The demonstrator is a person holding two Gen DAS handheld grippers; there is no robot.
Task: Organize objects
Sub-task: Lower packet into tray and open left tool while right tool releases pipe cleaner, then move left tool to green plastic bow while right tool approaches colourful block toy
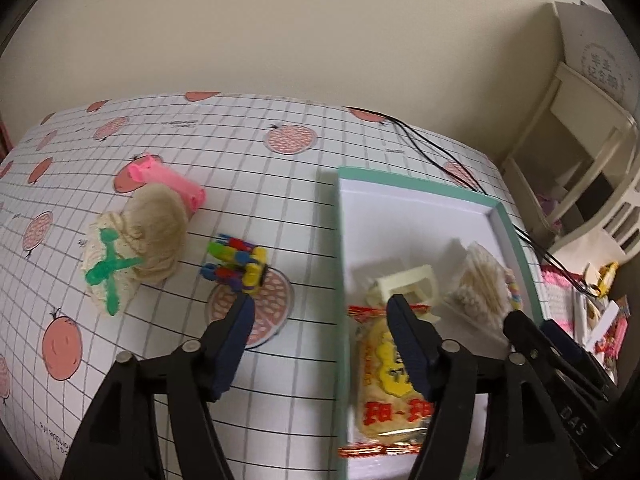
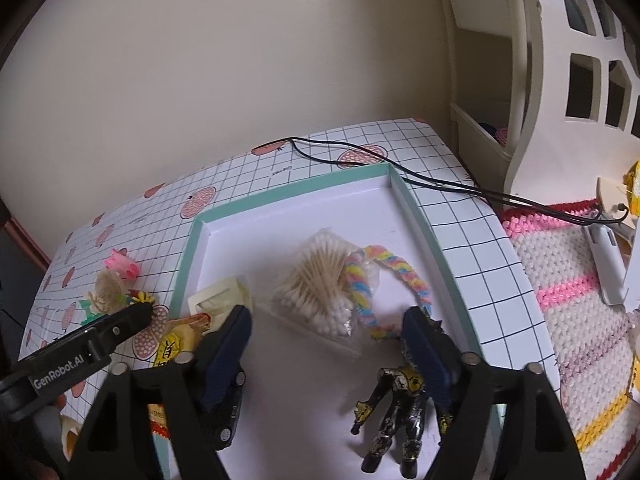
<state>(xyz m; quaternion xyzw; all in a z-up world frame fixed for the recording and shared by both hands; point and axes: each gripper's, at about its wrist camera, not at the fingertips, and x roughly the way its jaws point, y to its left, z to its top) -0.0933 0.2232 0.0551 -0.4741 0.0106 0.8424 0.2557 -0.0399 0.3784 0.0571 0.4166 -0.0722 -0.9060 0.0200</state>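
Note:
A teal-rimmed white box (image 1: 341,240) (image 2: 420,216) lies on the grid-patterned table. Inside are a snack packet (image 1: 384,384), a cream clip (image 1: 412,286), a bag of cotton swabs (image 2: 320,284) (image 1: 478,288), a rainbow braided band (image 2: 384,276) and a black-and-gold robot figure (image 2: 400,408). My right gripper (image 2: 326,332) hangs open over the box, the figure just below its right finger. My left gripper (image 1: 322,322) is open, straddling the box's left wall. Left of the box sit a multicoloured block toy (image 1: 236,264), a cream plush with a green cross (image 1: 128,248) and a pink roller (image 1: 172,184).
A black cable (image 2: 440,184) runs across the table's far right corner. A white shelf unit (image 2: 540,80) stands to the right against the wall. A pink, white and yellow crocheted mat (image 2: 568,300) with small items lies right of the table.

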